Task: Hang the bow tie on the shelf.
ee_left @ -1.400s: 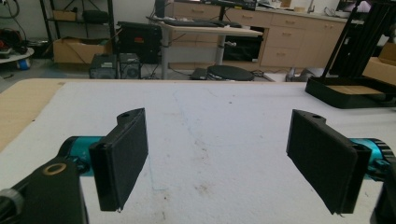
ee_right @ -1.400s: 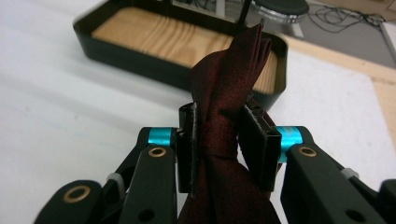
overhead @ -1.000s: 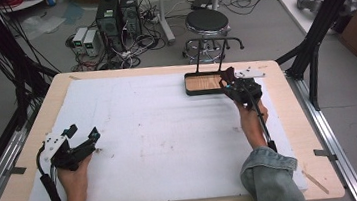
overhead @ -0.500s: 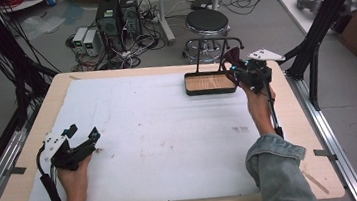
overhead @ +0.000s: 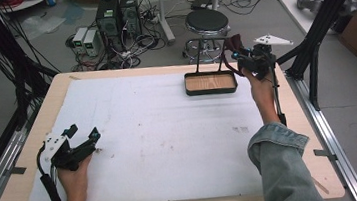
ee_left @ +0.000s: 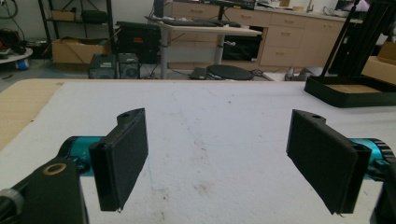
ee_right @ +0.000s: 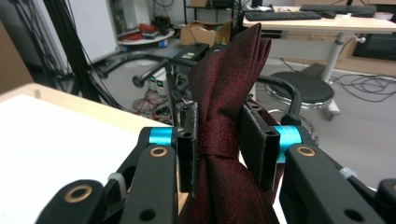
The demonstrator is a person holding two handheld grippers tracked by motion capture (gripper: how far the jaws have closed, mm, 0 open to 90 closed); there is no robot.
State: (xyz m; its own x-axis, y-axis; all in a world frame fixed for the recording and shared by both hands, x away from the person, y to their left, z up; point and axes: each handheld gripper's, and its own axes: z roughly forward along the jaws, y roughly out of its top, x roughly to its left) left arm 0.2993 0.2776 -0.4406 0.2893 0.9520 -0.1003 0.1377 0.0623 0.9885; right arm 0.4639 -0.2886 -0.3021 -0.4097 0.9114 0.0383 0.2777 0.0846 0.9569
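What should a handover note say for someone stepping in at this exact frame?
Right gripper: fingers shut on the dark red bow tie at its knot, held up in the air past the far right end of the black tray.
Left gripper: open, holding nothing, resting low on the white mat near the left edge.
Done: bow tie is gripped and off the table.
Left: probably setting it down somewhere; where it belongs cannot be told.

The right claw [ee_right: 219,149] has flat black jaws, matte and ribbed at the edges, on turquoise metal collars. Its black body carries brass-ringed screw holes. The left claw [ee_left: 224,158] is built alike, with broad black pads. A black cable [overhead: 50,192] trails from it. The right arm wears a blue denim sleeve [overhead: 282,170]; a pale three-cornered plate [overhead: 271,40] tops the right claw.
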